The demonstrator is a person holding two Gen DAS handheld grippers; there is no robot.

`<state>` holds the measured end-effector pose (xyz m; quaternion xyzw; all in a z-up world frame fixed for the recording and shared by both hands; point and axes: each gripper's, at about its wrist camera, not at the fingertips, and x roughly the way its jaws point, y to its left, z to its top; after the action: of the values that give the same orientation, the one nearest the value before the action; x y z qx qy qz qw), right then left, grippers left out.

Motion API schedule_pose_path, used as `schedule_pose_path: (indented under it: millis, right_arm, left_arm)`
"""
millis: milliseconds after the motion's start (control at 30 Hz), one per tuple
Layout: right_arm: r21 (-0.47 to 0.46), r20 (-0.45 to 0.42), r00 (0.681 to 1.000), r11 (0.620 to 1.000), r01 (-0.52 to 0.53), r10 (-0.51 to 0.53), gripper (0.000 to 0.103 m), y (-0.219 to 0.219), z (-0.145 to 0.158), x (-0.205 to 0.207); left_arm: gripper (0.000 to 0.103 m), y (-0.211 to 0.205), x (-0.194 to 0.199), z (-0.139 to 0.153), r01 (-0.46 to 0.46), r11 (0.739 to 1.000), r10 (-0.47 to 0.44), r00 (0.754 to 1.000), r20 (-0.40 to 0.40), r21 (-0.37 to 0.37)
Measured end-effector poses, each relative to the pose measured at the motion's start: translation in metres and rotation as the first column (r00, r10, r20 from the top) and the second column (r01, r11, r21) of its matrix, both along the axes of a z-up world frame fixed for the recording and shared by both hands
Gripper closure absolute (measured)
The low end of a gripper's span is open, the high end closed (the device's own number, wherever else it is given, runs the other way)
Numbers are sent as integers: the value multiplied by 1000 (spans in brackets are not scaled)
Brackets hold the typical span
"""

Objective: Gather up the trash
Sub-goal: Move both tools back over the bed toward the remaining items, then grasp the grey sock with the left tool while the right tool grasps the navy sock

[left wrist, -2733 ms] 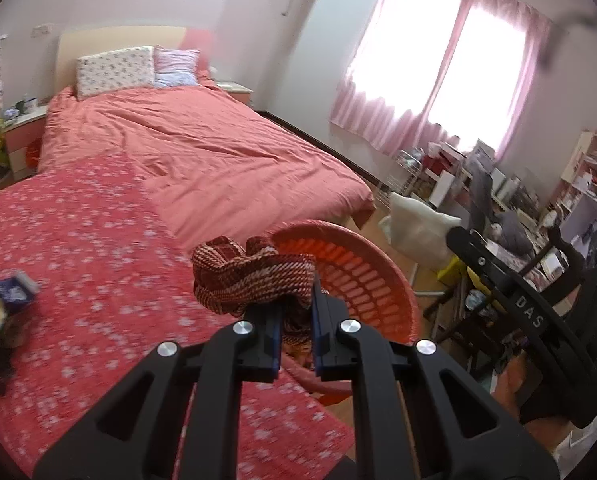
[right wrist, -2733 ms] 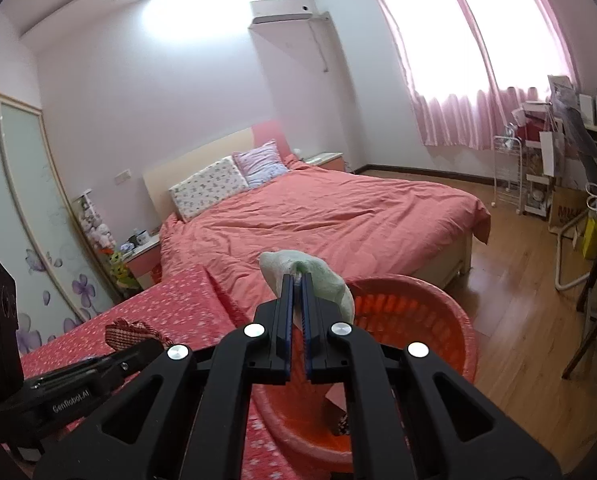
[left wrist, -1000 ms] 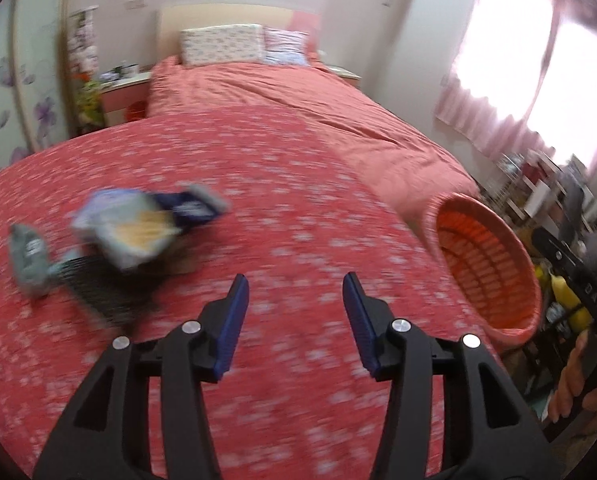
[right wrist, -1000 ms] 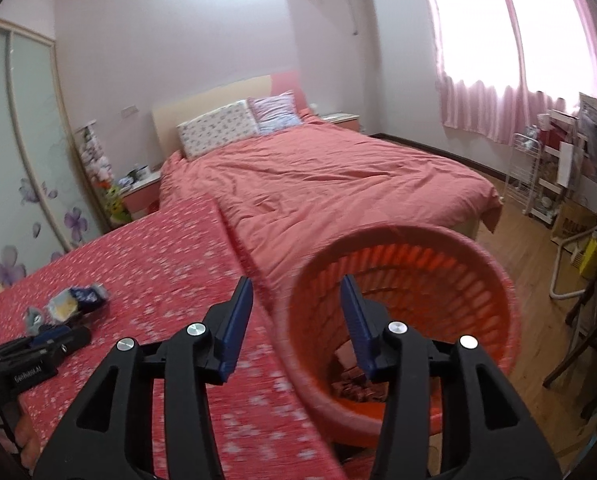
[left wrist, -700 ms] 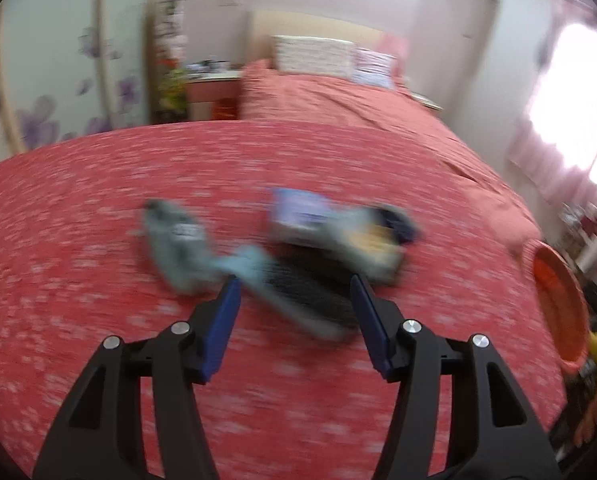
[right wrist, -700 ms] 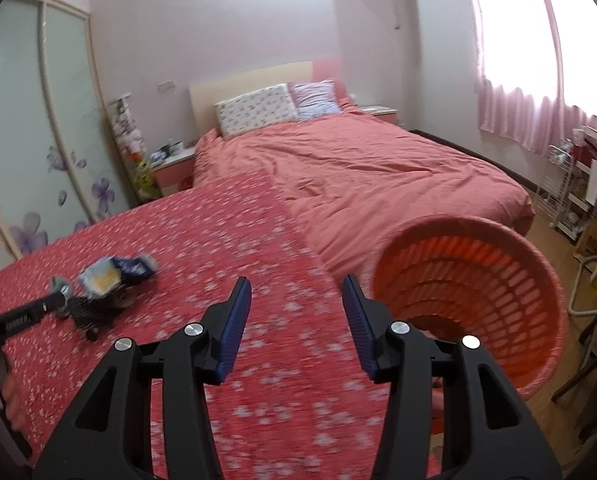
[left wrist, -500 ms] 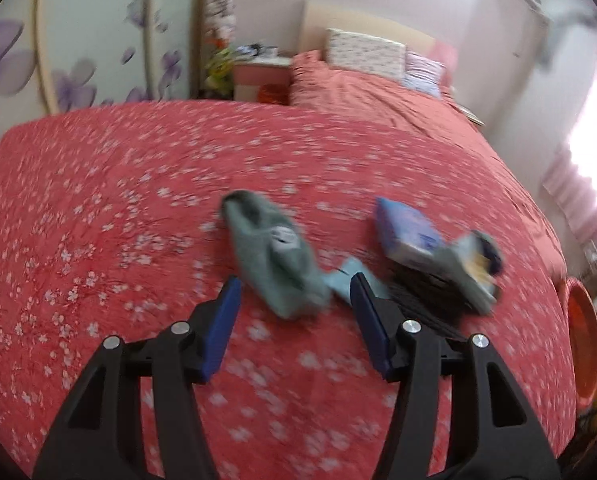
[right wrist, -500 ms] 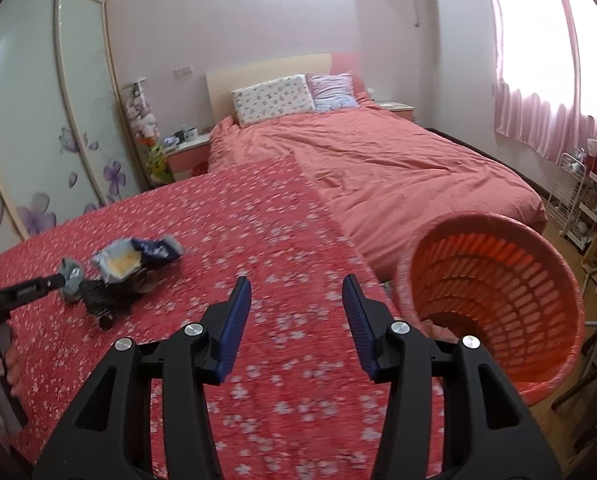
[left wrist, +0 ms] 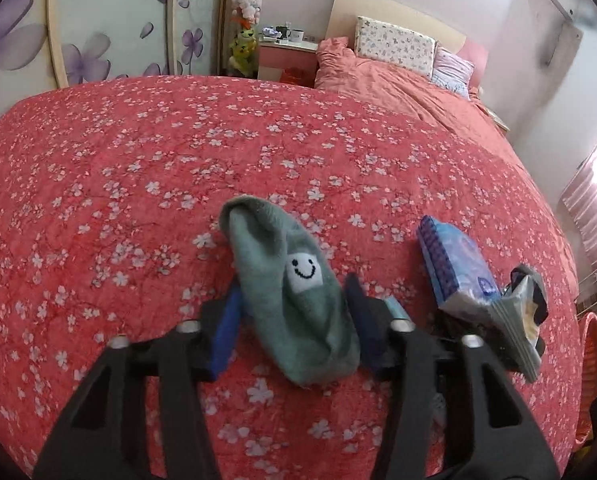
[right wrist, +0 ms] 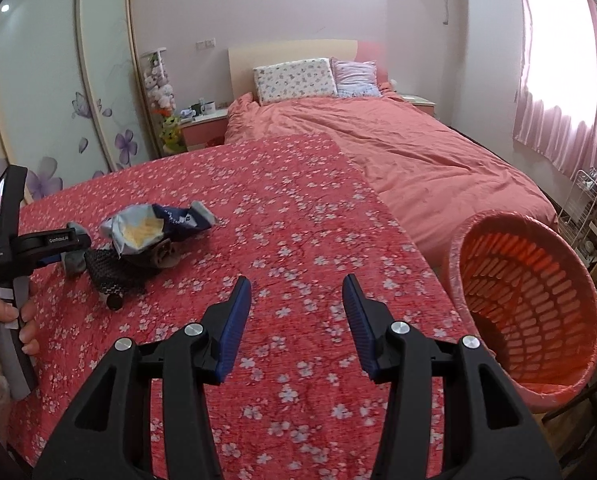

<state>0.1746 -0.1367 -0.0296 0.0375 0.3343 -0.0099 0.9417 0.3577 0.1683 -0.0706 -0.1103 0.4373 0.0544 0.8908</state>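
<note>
A green sock with a smiley face (left wrist: 294,292) lies on the red flowered bedspread (left wrist: 178,168). My left gripper (left wrist: 294,292) is open, its fingers on either side of the sock, not closed on it. To its right lie a blue tissue pack (left wrist: 454,268) and a crumpled snack bag (left wrist: 522,328). In the right wrist view the snack bag (right wrist: 150,232) lies on a black mesh item (right wrist: 110,272), with the left gripper (right wrist: 70,256) beside them. My right gripper (right wrist: 296,308) is open and empty above the bedspread. The orange basket (right wrist: 530,304) stands at the right.
A pink bed (right wrist: 398,148) with pillows lies beyond the bedspread. A nightstand with mugs (right wrist: 202,120) and wardrobe doors (right wrist: 58,80) are at the left. A wire rack (right wrist: 586,208) and curtained window are at the right. The basket edge also shows in the left wrist view (left wrist: 590,360).
Both grippers let go of cloth items at the basket and opened. My left gripper swung left and came down around the green sock. My right gripper turned left from the basket over the bedspread.
</note>
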Motion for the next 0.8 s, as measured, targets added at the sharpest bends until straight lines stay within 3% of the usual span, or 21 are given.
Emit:
schedule_pose_path:
  millis: [33, 100, 200, 400, 500, 600, 800]
  right_arm:
    - [3, -3, 1000, 1000, -2, 2, 55, 1, -1, 1]
    - [13, -12, 1000, 1000, -7, 7, 55, 5, -3, 2]
    - [25, -22, 1000, 999, -20, 21, 55, 12, -4, 5]
    - [69, -31, 998, 996, -61, 63, 55, 31, -1, 15]
    - [109, -37, 995, 990, -87, 91, 55, 43, 1, 24]
    - [141, -42, 989, 981, -132, 139, 55, 63, 3, 33]
    - [107, -71, 977, 975, -193, 201, 55, 103, -2, 52]
  left_arm:
    - [66, -3, -2, 0, 7, 1000, -7, 1000, 3, 17]
    - [85, -5, -7, -2, 17, 999, -18, 1000, 9, 38]
    - [92, 0, -12, -1, 41, 999, -41, 999, 7, 19]
    - [92, 40, -30, 1, -1, 995, 1, 1000, -1, 101]
    - [91, 56, -35, -2, -8, 999, 9, 1000, -1, 50]
    - [91, 55, -38, -4, -3, 998, 2, 1000, 11, 69]
    - [88, 57, -43, -5, -1, 1000, 1, 1000, 27, 21]
